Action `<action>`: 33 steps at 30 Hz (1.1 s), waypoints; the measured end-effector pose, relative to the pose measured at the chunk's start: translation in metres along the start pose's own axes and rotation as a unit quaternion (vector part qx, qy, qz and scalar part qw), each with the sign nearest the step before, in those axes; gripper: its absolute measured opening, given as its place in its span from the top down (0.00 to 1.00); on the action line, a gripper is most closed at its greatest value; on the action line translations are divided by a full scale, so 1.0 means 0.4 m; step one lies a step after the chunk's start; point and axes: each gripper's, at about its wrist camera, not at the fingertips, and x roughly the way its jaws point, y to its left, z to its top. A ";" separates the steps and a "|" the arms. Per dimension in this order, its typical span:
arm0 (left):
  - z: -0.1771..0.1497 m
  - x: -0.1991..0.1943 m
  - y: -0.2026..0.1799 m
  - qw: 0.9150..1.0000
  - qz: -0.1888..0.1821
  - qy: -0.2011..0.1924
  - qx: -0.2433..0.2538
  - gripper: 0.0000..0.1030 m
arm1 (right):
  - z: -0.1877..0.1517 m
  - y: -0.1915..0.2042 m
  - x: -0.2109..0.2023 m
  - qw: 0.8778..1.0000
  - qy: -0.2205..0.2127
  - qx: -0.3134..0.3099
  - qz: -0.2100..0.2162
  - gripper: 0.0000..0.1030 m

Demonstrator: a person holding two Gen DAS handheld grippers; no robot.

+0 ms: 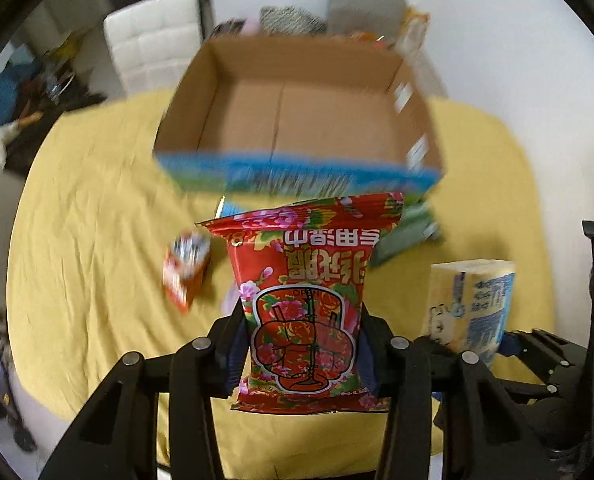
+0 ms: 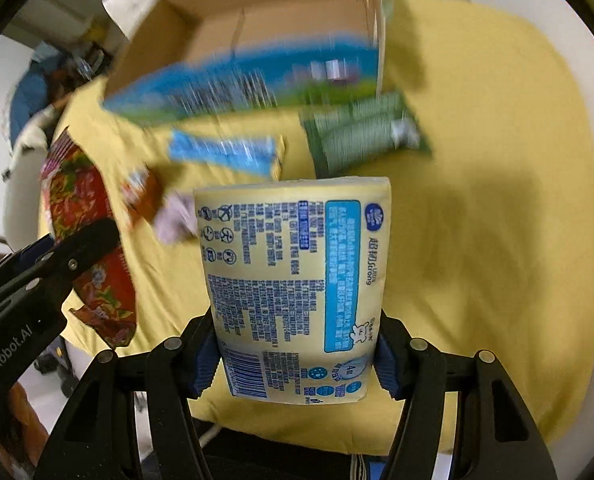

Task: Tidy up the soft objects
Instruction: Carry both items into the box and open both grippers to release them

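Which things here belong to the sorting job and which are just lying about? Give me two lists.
In the job:
red floral packet, clamped in the left gripper
yellow tissue pack, clamped in the right gripper
open cardboard box

Lying about:
white chair
grey cushion
yellow tablecloth

One box (image 1: 297,112), one red packet (image 1: 305,296), one tissue pack (image 2: 297,288), one green pack (image 2: 365,134).

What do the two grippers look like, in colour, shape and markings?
Both the left gripper and right gripper are black, angular linkages with silver rivets. Their fingers carry ribbed blue pads. White "GenRobot.AI" lettering marks the left gripper's side, seen from the right wrist.
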 end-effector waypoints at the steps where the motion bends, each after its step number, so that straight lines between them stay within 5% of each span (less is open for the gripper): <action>1: 0.009 -0.007 0.005 1.000 -0.007 -0.005 0.002 0.59 | 0.011 0.002 -0.025 1.000 -0.008 0.002 0.005 0.37; 8: 0.238 -0.028 0.020 0.998 -0.044 -0.026 0.028 0.59 | 0.186 0.039 -0.198 0.997 -0.078 0.009 0.018 0.37; 13: 0.403 0.097 0.053 0.998 -0.047 0.008 0.031 0.59 | 0.338 0.051 -0.196 0.996 -0.091 0.012 0.005 0.37; 24: 0.613 0.475 0.132 0.986 -0.096 0.134 0.006 0.59 | 0.682 0.069 0.096 0.999 -0.025 0.020 -0.036 0.37; 33: 0.663 0.651 0.112 0.976 -0.116 0.184 0.022 0.59 | 0.781 0.031 0.260 0.998 0.013 0.027 -0.047 0.37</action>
